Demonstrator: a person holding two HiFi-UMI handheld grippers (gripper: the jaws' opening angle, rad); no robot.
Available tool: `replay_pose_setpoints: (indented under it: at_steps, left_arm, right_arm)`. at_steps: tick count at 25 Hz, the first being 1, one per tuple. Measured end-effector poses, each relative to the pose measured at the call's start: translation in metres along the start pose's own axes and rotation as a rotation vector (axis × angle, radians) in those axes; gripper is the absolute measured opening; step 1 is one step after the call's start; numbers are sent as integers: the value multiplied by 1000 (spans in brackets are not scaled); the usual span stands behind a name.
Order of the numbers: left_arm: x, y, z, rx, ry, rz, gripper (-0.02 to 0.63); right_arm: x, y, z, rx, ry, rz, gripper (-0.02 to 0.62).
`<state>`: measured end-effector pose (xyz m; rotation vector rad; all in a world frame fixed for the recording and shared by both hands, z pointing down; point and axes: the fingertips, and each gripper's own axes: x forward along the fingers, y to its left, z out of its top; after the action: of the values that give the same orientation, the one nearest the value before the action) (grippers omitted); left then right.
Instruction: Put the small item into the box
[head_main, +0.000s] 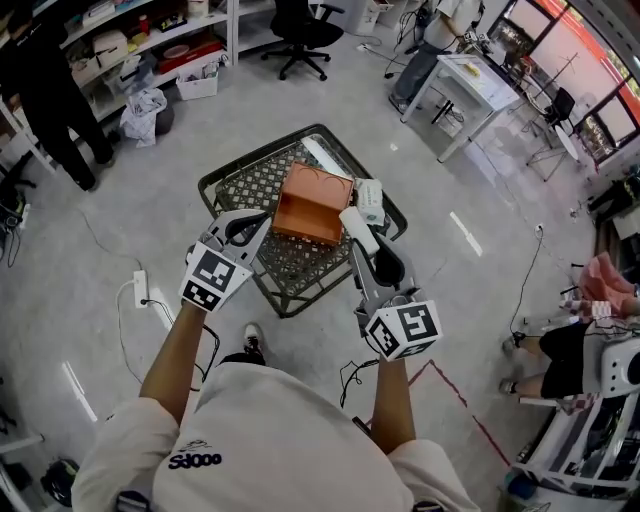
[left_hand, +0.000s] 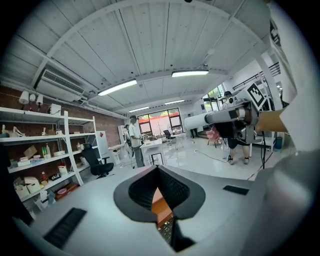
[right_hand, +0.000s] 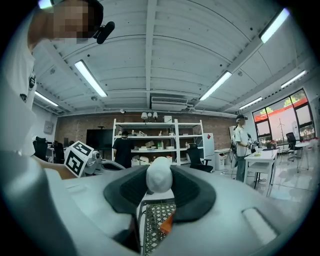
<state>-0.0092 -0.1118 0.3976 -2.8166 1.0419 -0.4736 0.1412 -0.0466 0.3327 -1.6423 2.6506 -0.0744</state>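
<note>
Workshop floor, mesh crate (head_main: 215, 186): orange box (head_main: 312, 205) at its middle. Right gripper (head_main: 352, 218) clamps 1 small white item (right_hand: 159, 174) by box's right edge. Left gripper (head_main: 262, 218) closed, empty. Step: carry-in. Next, likely: shift over opening, release.

Orange box (head_main: 313, 205) matt; white item (right_hand: 160, 175) smooth; mesh table (head_main: 290, 265) metal.

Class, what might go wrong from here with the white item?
The white rounded item is pinched at the tips of the right tongs, so it may slip. It hangs by the rim of the orange open-topped box, not clearly over it; released now, it might land on the black mesh surface.
</note>
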Motion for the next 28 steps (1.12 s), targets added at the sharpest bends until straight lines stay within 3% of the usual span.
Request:
replay_pose_setpoints:
  at_steps: [6,19,28]
  left_arm:
    - [17,16,-12,-8,16,-23,2]
    - [45,63,-42,-24,58,-76,2]
    - [67,82,-57,-57,90,-29,2]
  right_arm:
    - [23,-7,-11,78,31,5,138]
    - [85,0,-36,92,144,34,139]
    - [116,-18,-55,94,195,83,140]
